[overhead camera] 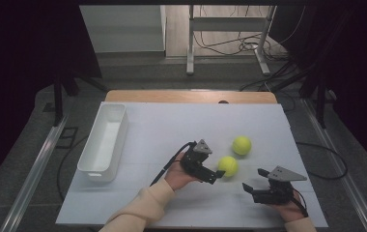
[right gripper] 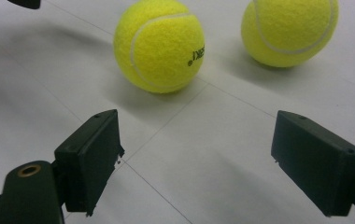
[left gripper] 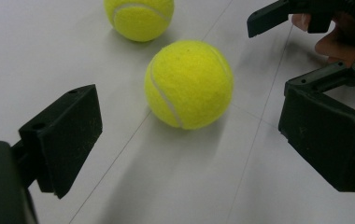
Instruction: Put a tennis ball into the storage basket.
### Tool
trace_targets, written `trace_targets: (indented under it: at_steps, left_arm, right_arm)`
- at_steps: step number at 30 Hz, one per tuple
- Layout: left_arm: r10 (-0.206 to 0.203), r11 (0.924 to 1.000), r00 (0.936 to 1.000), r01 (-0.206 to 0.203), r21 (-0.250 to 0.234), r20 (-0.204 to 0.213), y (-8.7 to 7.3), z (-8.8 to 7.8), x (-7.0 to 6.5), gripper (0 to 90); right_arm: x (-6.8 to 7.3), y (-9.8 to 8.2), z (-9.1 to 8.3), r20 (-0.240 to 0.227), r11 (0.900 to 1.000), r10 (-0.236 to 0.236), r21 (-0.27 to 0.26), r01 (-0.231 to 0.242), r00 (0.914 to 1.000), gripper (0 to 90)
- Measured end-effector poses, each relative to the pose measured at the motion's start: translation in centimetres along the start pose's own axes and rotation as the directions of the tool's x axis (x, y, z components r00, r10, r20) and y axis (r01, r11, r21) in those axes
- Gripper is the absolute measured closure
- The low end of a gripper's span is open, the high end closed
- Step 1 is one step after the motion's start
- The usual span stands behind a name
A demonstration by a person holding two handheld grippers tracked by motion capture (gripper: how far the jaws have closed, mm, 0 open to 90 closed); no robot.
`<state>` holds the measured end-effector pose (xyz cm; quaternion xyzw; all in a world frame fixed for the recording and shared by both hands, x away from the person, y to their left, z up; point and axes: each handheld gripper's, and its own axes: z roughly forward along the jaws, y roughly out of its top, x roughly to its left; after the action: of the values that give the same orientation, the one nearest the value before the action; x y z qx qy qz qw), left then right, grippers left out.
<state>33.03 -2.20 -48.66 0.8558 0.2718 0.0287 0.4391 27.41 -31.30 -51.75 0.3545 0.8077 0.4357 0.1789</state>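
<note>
Approaching the nearer tennis ball (overhead camera: pixel 228 166) with my left tool (overhead camera: pixel 218 174) — jaws spread, nothing pinched. It rests on the table (overhead camera: pixel 172 125), just ahead of that tool. Right tool (overhead camera: pixel 247 186) hovers spread nearby. Next move, I judge — advance until both jaws flank it, then close.

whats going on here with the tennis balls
A person holds a two-jaw gripper in each hand over a white table. The left gripper, jaws open, is right up against the nearer tennis ball, not yet closed on it. The right gripper waits open nearby. A second ball and an empty white bin sit farther off.
</note>
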Motion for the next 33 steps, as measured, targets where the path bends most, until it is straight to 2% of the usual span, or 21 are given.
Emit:
trace_targets:
  at_steps: [33]
  left_arm:
    - [0.009,0.9986,0.9998,-0.010,0.053,0.016,1.5,3.7,-0.2,6.8]
  right_arm:
    - [0.0,0.0,0.0,-0.001,1.000,-0.003,0.000,0.003,1.0000,16.4]
